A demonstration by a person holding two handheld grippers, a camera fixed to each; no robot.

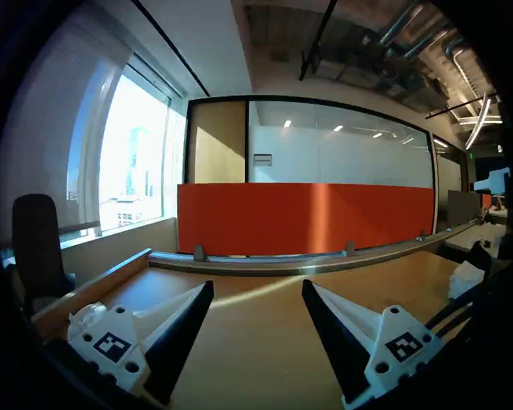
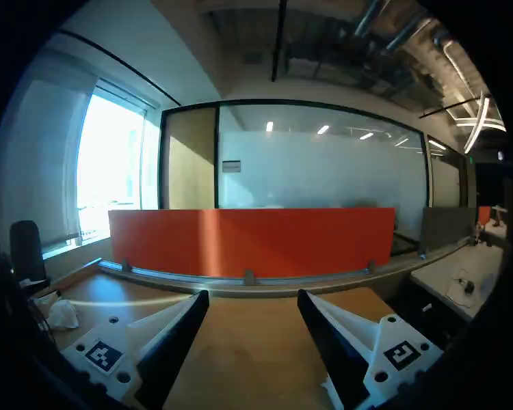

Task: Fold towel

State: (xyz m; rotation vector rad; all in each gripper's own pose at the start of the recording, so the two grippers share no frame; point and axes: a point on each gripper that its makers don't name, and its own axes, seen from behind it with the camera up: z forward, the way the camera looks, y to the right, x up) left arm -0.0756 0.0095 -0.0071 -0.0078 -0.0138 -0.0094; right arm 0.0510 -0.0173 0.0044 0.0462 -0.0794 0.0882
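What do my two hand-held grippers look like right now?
Both match. The left hand-held gripper has two white, wedge-shaped fingers with black inner faces tapering to points, each carrying a square black-and-white marker and small round holes. Black cables run beside it. The right hand-held gripper has the same white fingers, black faces and markers.

A bare wooden surface (image 1: 256,342) runs back to a low orange divider panel (image 1: 304,219) held in a metal rail. Behind it stands a frosted glass wall (image 1: 338,154) beside a tan wooden panel (image 1: 217,142). A bright window (image 1: 130,164) and a black office chair (image 1: 36,239) are at the left. Exposed pipes (image 1: 400,34) cross the ceiling. A white neighbouring desk (image 2: 462,270) sits to the right.
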